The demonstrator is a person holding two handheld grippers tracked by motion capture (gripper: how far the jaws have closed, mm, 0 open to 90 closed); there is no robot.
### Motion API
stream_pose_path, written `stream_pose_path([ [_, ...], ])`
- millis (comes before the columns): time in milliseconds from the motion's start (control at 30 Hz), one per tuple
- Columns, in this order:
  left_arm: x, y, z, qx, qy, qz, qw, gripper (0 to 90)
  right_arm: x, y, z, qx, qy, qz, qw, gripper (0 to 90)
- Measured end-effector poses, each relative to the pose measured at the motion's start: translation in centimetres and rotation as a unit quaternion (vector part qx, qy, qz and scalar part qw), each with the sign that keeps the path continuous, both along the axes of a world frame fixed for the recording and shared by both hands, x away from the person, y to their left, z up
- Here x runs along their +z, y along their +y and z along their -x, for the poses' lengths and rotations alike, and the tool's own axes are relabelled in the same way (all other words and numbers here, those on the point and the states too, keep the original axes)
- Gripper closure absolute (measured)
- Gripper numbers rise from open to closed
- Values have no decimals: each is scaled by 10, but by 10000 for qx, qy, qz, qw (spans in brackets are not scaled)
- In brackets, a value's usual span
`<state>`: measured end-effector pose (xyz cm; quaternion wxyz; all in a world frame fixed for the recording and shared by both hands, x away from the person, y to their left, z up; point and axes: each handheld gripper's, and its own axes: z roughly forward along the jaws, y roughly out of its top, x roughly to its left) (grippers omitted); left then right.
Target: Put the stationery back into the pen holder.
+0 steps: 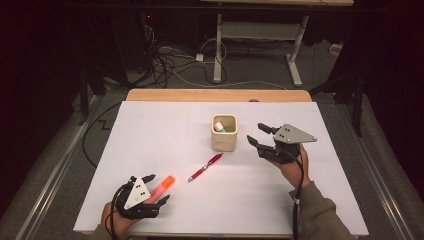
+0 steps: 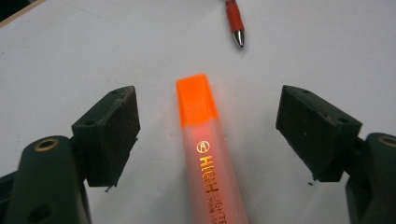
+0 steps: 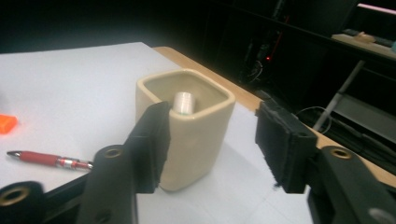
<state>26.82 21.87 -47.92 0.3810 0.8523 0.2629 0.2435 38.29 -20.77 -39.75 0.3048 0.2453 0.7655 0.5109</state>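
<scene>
One highlighter [image 2: 205, 154], one pen [image 1: 205, 166], one cup [image 1: 224, 132].

I see a white tabletop [image 1: 150, 150] carrying a cream square cup [image 1: 224, 133], a red pen [image 1: 205, 167] near the middle, and an orange highlighter [image 1: 163, 186] toward my left.
</scene>
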Motion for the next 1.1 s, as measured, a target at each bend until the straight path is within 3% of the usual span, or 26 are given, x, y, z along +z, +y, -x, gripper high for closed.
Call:
stream_pose_path([
  [433, 1, -1, 0, -17, -25, -23, 10000, 209, -6, -14, 24, -116, -74, 193, 9997, 313],
  [967, 1, -2, 0, -24, -26, -61, 10000, 209, -23, -25, 55, -47, -68, 463, 9989, 290],
  [1100, 1, -2, 0, -21, -23, -61, 10000, 209, -28, -30, 62, -81, -121, 393, 9991, 288],
])
